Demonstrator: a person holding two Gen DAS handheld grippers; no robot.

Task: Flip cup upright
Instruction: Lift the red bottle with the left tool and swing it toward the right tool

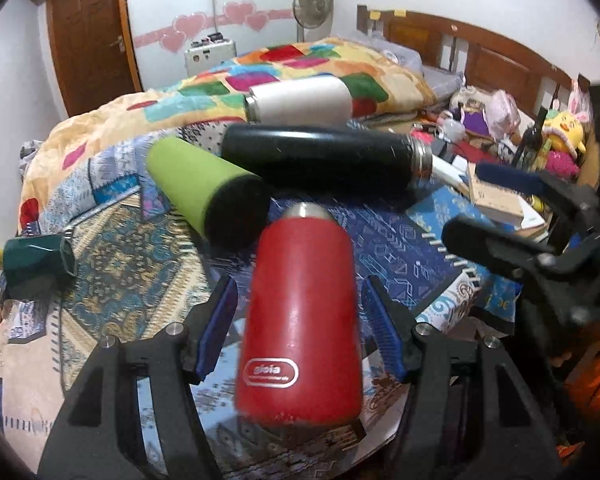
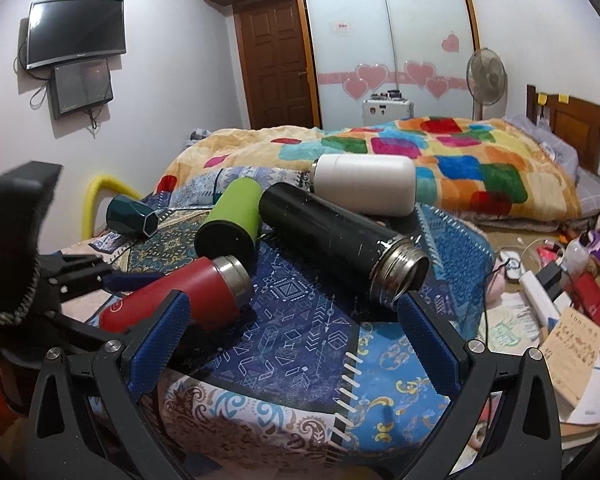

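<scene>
A red flask (image 1: pixel 300 320) lies on its side on the patterned cloth, its steel mouth pointing away from me. My left gripper (image 1: pixel 298 316) is open, its blue pads on either side of the flask with gaps on both sides. The flask also shows in the right wrist view (image 2: pixel 180 300), at the left. My right gripper (image 2: pixel 292 360) is open and empty over the blue cloth, seen also from the left wrist view (image 1: pixel 480 208).
A black flask (image 2: pixel 340 248), a green cup (image 2: pixel 228 224), a white cup (image 2: pixel 364 188) and a dark teal cup (image 2: pixel 132 216) lie on their sides behind. A cluttered desk (image 2: pixel 560 320) is at the right. A bed with a colourful blanket (image 2: pixel 420 148) lies beyond.
</scene>
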